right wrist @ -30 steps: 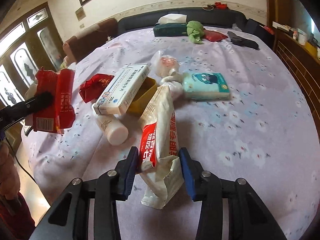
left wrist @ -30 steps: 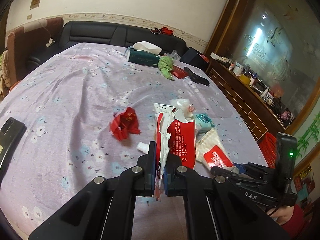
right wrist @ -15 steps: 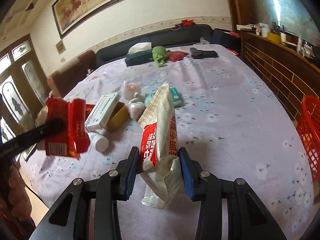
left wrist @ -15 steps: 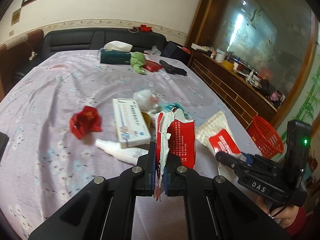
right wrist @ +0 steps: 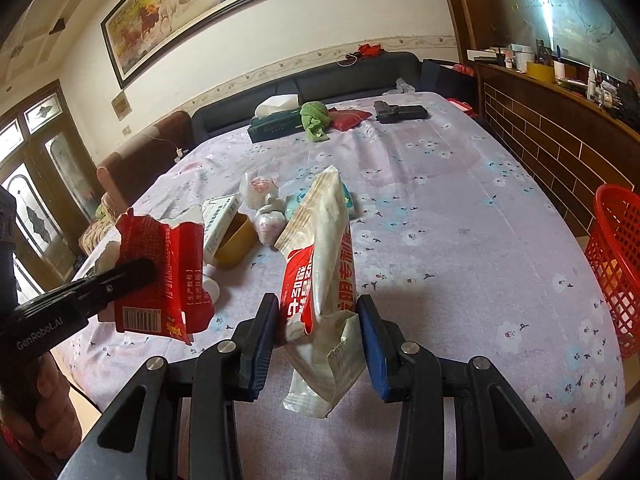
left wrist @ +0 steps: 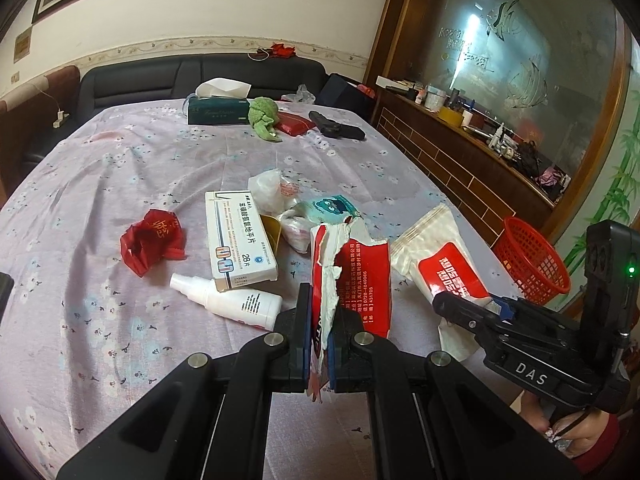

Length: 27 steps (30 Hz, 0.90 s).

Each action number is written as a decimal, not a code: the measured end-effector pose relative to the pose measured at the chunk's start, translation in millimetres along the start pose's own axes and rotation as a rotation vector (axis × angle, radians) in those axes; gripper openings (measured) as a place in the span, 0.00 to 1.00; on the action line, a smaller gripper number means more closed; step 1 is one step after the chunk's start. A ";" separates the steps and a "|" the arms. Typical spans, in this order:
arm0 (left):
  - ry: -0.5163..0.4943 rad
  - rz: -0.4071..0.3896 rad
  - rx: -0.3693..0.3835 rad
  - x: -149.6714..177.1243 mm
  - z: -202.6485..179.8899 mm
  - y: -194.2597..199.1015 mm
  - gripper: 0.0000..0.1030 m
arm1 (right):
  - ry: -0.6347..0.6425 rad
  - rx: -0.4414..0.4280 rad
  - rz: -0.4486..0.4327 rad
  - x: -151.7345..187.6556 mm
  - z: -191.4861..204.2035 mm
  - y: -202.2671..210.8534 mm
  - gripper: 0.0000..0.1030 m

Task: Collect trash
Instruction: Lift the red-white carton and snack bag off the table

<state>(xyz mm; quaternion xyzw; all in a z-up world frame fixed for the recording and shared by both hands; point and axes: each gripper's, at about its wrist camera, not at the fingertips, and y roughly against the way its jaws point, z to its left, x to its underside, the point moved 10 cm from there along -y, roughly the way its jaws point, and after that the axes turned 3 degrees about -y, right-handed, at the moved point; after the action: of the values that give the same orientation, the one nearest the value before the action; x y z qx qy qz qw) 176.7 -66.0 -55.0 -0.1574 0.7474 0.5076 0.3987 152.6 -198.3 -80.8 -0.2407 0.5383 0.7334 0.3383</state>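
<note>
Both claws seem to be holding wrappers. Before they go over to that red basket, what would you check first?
1. Left gripper shut on the torn red wrapper: ok.
2. Right gripper shut on the white and red pouch: ok, though the pouch sags below the fingers.
3. Both items lifted off the floral tablecloth: ok.
4. Red basket in view past the table's edge: ok.
5. Room left inside the basket: cannot tell.
6. Trash left behind, such as the crumpled red paper: not ok, it lies on the cloth.
</note>
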 end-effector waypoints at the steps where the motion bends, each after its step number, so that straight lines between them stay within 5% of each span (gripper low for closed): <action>1: -0.003 -0.001 -0.008 0.1 -0.5 -0.4 0.05 | 0.002 0.000 -0.001 0.0 0.2 0.4 0.42; 27: -0.054 -0.013 -0.079 -0.9 -4.2 -1.9 0.05 | 0.008 0.008 0.003 -0.2 1.9 2.7 0.42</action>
<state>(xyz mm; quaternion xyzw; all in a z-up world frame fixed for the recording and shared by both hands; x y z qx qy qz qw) 176.6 -70.7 -54.8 -0.1641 0.7146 0.5381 0.4158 150.7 -197.1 -78.4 -0.2415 0.5431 0.7307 0.3359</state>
